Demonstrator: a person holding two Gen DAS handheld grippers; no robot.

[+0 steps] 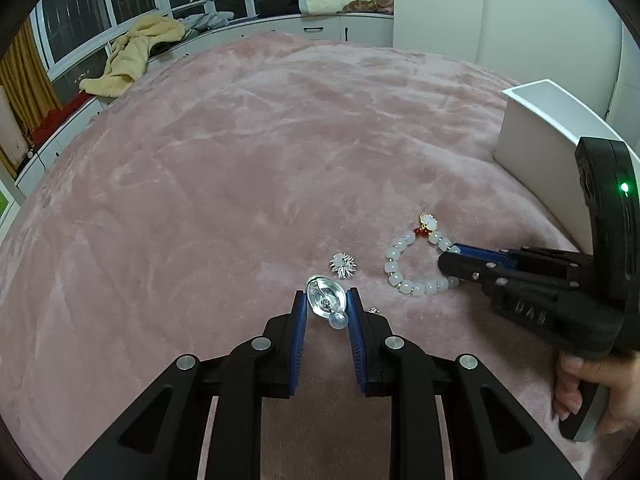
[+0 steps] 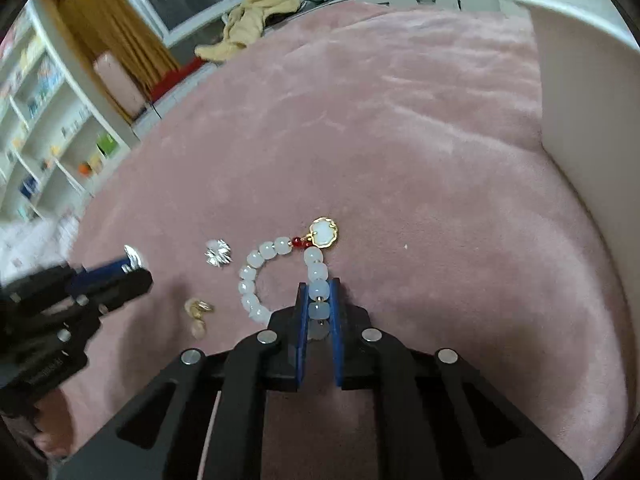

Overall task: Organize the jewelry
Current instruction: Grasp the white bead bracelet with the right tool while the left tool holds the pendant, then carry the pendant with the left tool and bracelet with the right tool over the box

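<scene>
Now the left gripper (image 1: 327, 304) stands narrowly parted, its blue pads (image 1: 301, 312) pinching a silver oval brooch (image 1: 322, 298) with a small grey pearl at its near end; the brooch sits between the pads, held above the pink blanket (image 1: 240, 160). From the right wrist view the same gripper (image 2: 134, 266) shows at the left edge, blurred, with the silver piece at its tip.

The right gripper (image 2: 319, 292) is nearly closed, its pads clamped on the pale beads of a bracelet (image 2: 280, 248); two or three beads lie between the pads, while the rest of the loop rests on the blanket. A red bead and a white, gold-rimmed charm (image 2: 325, 233) lie at the far end of the bracelet.

Just left of the bracelet lies a silver flower brooch (image 2: 218, 255). Nearer, between the two grippers, lies a gold earring (image 2: 198, 308) with a pale drop. A white box (image 1: 552, 132) stands on the blanket to the right, well apart from the jewelry. A hand (image 1: 588, 384) grips the right gripper's handle.
</scene>
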